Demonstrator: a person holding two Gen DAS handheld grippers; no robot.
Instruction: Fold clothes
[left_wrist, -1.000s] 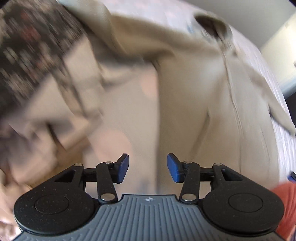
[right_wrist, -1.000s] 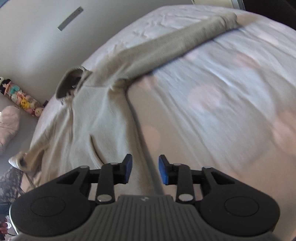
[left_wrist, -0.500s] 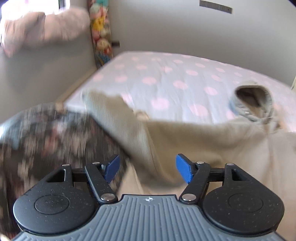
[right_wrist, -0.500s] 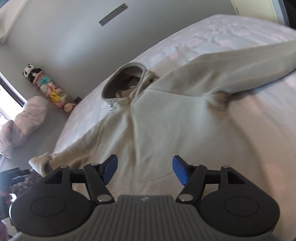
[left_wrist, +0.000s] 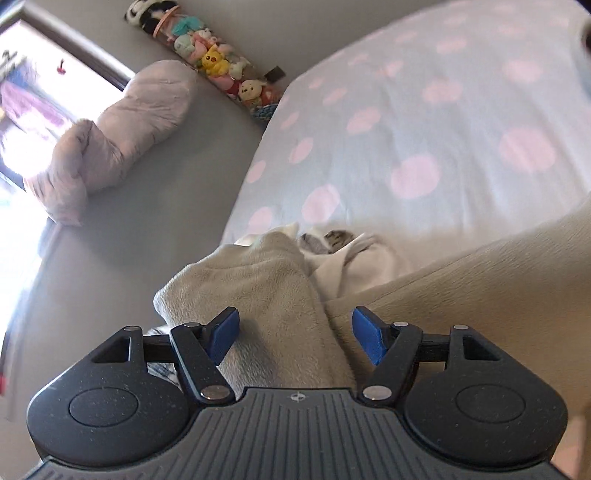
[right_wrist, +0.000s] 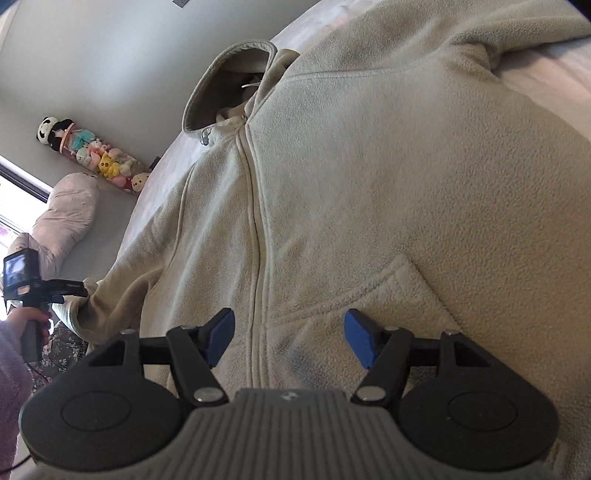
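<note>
My fleece jacket (right_wrist: 369, 184) lies spread across the polka-dot bed (left_wrist: 424, 129); grey floor (left_wrist: 147, 221) beside it. My left gripper (left_wrist: 293, 334) and right gripper (right_wrist: 288, 338) both gape, unclenched.

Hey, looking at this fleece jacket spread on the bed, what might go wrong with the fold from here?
1. The sleeve cuff lies at the bed edge, over other clothes; the left gripper, jaws open over it, may pinch those too.
2. The sleeve might slide off onto the floor.
3. The right gripper hovers open over the jacket by the zipper and pocket; a grip there could catch only the top layer and bunch the front.
</note>
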